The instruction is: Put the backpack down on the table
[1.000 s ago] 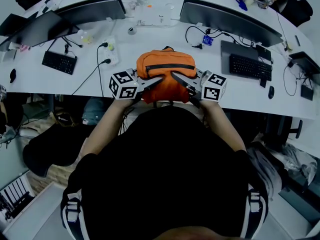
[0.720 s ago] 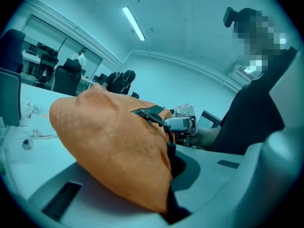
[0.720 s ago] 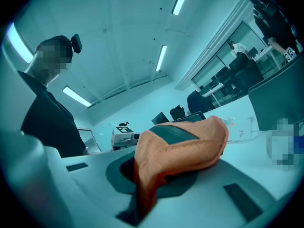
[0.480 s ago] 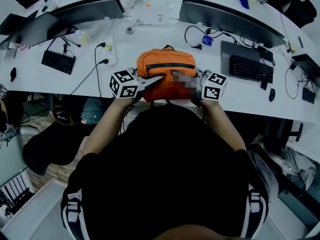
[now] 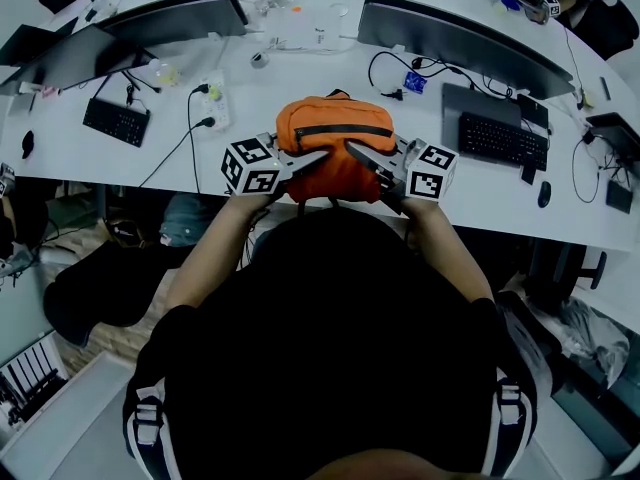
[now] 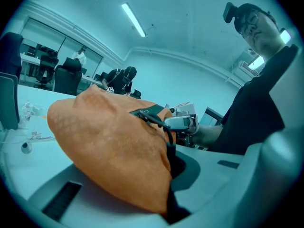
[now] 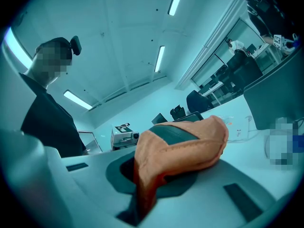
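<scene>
Seen from above, a person in a black top pushes both forearms forward from the chest, elbows spread, toward the near edge of a long curved white table [image 5: 500,206], with a two-jaw tool in each hand. The left gripper [image 5: 316,156] and the right gripper [image 5: 354,152] angle in toward each other, marker cubes outermost. They meet on the near face of a soft orange fabric backpack with a dark zip [image 5: 335,128] — each pair of jaws is pinched tight on a fold of the orange cloth, the left tipped slightly down, the right about level. The bag is upright over the table's near middle, at the edge closest to the person. Whether its base already bears fully on the surface cannot be told. The task looks almost complete: the bag has arrived over its spot, but it is not yet released — what seems left is to settle its weight and let both grips go. Beyond lie a white power strip [image 5: 217,103], a black keyboard at left [image 5: 117,123] and another at right [image 5: 503,136], then two dark monitors [image 5: 180,18] along the far side
</scene>
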`<state>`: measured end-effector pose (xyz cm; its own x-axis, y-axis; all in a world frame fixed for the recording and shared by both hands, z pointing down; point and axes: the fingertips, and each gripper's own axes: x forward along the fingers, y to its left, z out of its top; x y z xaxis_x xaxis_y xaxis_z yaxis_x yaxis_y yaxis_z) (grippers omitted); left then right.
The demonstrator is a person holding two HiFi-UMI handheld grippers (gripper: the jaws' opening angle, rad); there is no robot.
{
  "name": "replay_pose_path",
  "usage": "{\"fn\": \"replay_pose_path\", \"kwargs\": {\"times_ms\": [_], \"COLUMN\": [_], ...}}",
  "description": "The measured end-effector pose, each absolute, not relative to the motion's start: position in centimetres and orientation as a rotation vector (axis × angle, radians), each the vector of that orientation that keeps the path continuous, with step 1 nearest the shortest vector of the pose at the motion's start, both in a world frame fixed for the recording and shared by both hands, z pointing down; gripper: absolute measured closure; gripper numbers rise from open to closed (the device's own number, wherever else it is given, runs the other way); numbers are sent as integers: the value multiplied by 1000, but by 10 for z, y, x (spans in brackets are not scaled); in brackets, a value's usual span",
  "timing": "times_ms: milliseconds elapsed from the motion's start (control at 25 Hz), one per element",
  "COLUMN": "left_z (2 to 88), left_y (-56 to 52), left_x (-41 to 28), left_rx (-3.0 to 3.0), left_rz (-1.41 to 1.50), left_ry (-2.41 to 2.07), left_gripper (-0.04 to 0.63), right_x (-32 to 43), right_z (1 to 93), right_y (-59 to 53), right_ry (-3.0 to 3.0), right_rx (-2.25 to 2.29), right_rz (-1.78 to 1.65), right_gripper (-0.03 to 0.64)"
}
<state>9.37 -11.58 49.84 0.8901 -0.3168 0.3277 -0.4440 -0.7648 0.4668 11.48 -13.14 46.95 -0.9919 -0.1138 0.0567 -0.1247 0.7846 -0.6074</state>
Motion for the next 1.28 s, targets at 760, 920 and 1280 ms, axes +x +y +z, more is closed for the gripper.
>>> {"fn": "replay_pose_path", "kwargs": {"times_ms": [760, 920, 1280], "left_z": [502, 499, 497], "left_y": [-107, -100, -96], "left_x": [99, 99, 101], "left_rx": [2488, 2490, 2502], "left_rz": [342, 347, 339], "left_ry": [-575, -580, -561], "left_gripper": [543, 543, 543], "right_x": [120, 120, 122], "right_z": [474, 471, 468], "right_y": [-124, -117, -113], "right_ry": [-2953, -2957, -2962], "right_rx": [160, 149, 171], "right_rz": [1030, 1026, 1013], "right_gripper": [568, 568, 568]}}
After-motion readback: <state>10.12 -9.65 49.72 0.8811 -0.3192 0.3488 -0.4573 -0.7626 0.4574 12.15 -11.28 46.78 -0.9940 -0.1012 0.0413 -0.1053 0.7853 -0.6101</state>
